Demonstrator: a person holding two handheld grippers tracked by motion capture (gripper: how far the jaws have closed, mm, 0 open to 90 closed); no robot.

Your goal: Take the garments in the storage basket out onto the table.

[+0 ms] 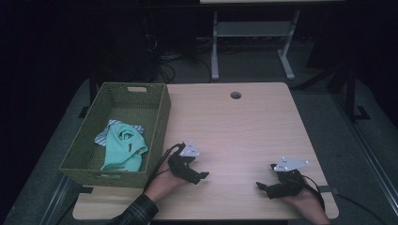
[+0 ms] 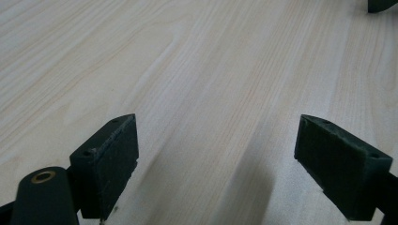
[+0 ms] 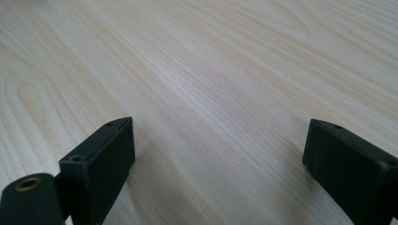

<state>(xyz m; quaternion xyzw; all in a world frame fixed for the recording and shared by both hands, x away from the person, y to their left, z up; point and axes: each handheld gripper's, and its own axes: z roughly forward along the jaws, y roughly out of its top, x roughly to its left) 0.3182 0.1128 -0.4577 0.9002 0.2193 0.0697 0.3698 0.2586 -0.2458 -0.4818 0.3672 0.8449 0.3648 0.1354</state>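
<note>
A dim room surrounds a pale wood counter (image 1: 244, 122), its grain lit while the floor and a desk frame behind fall into shadow. A green woven basket (image 1: 159, 122) stands at the counter's left edge, overhanging the near left corner a little, and holds a mint-green garment (image 1: 123, 149) lying over a striped cloth (image 1: 104, 136). Near the front edge a person rests both hands on the bare wood: the left gripper (image 1: 199, 177) just beside the basket's right wall, the right gripper (image 1: 263, 187) near the front right corner, well apart from it. Both sets of jaws are spread wide and grasp nothing; each gripper view looks along its jaws at plain wood grain.

With the clothes already in the basket, the work appears at or near its end, and the risks are small ones. The left gripper's cable (image 1: 162, 161) trails close along the basket's wall; a quick lift of that hand could snag the weave and drag the basket, which sits partly off the near corner, further over the edge. Reaching back in with spread jaws could also catch the rim rather than the garment, or pinch both cloths at once. The right gripper's cable (image 1: 315, 183) runs toward the counter's right edge and could catch there.
</note>
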